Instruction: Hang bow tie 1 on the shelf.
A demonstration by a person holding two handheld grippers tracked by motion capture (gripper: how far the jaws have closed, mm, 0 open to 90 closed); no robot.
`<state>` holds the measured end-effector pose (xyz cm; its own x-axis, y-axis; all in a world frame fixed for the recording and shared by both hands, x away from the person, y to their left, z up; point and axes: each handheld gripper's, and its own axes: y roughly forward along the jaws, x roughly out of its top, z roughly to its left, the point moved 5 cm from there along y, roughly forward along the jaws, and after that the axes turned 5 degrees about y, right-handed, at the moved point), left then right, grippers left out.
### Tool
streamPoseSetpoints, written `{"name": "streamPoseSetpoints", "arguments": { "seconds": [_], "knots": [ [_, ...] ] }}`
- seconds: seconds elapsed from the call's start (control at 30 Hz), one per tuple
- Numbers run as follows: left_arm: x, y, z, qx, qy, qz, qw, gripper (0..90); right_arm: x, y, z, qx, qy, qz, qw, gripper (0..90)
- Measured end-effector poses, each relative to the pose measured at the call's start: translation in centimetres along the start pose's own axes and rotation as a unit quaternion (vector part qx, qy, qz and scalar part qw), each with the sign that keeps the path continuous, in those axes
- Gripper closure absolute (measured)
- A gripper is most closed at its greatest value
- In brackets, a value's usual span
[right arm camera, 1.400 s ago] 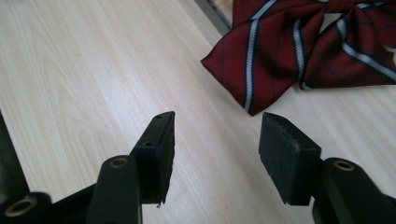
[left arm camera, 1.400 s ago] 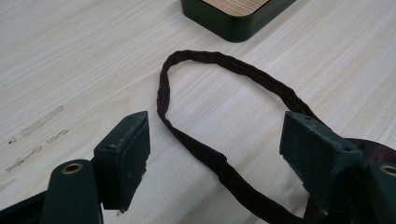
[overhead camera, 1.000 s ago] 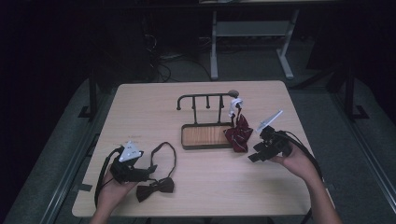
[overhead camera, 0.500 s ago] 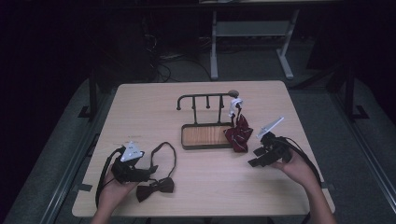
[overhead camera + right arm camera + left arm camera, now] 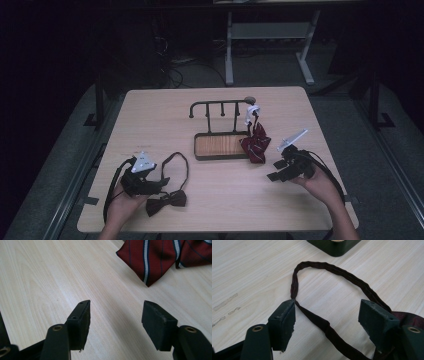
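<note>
- My left gripper [image 5: 327, 322] is unclenched, jaws just closing a bit; bow tie strap [image 5: 324, 325] runs diagonally between them, untouched.
- Bow tie [image 5: 167, 201] sits just right of it.
- Right gripper [image 5: 115, 322] is released, jaws just widening, well apart.

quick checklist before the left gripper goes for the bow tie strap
1. Left gripper open: ok, jaws stand wide, having just closed a little.
2. Strap between the jaws: ok, it crosses the gap and touches the left pad; nothing is pinched.
3. Bow tie flat on the table: ok, its loop lies open on the wood.
4. Right gripper free: ok, its jaws have just been opening over bare wood, nothing between them.
5. Striped tie hung on the rack: ok, its lower end touches the table.
6. Strap clasp state: cannot tell.
</note>
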<state>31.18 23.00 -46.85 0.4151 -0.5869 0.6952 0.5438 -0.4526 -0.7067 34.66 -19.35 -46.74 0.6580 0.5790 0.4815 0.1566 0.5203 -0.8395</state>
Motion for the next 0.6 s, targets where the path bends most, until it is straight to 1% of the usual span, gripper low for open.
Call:
{"name": "streamPoseSetpoints", "arguments": {
  "seconds": [0.07, 0.17, 0.2, 0.3, 0.37, 0.47, 0.5, 0.53, 0.6],
  "knots": [
    [0.0, 0.0, 0.1, -0.002, 0.004, 0.007, 1.0000, 31.5, 0.0, -0.1, 0.0, -0.003, 0.000, -0.003, 1.0000, 39.3],
    [0.2, -0.1, 0.3, 0.001, -0.004, 0.005, 1.0000, 34.9, -0.2, -0.2, 0.0, -0.003, 0.000, -0.001, 1.0000, 38.7],
    [0.3, -0.2, 0.4, 0.002, 0.001, 0.009, 1.0000, 36.0, -0.3, -0.2, 0.0, -0.003, -0.001, 0.000, 1.0000, 38.5],
    [0.7, -0.2, 0.7, 0.005, -0.002, 0.013, 0.9999, 40.4, -0.5, -0.4, 0.1, -0.002, -0.001, 0.000, 1.0000, 38.0],
    [1.2, -0.1, 1.0, 0.008, 0.002, 0.021, 0.9997, 42.3, -0.6, -0.6, 0.1, -0.003, -0.003, -0.002, 1.0000, 37.9],
    [1.8, 0.2, 1.6, 0.007, 0.001, 0.031, 0.9995, 45.2, -0.6, -0.9, 0.2, -0.002, -0.003, -0.008, 1.0000, 37.9],
    [1.9, 0.3, 1.8, 0.005, 0.000, 0.032, 0.9995, 46.2, -0.6, -1.0, 0.2, -0.003, -0.002, -0.008, 1.0000, 37.9],
    [2.1, 0.5, 2.1, 0.002, -0.003, 0.038, 0.9993, 47.4, -0.6, -1.0, 0.2, -0.001, -0.001, -0.009, 1.0000, 37.9],
    [2.4, 1.0, 2.7, -0.003, -0.001, 0.051, 0.9987, 49.1, -0.6, -1.0, 0.2, -0.001, -0.001, -0.009, 1.0000, 37.8]
  ]
}}
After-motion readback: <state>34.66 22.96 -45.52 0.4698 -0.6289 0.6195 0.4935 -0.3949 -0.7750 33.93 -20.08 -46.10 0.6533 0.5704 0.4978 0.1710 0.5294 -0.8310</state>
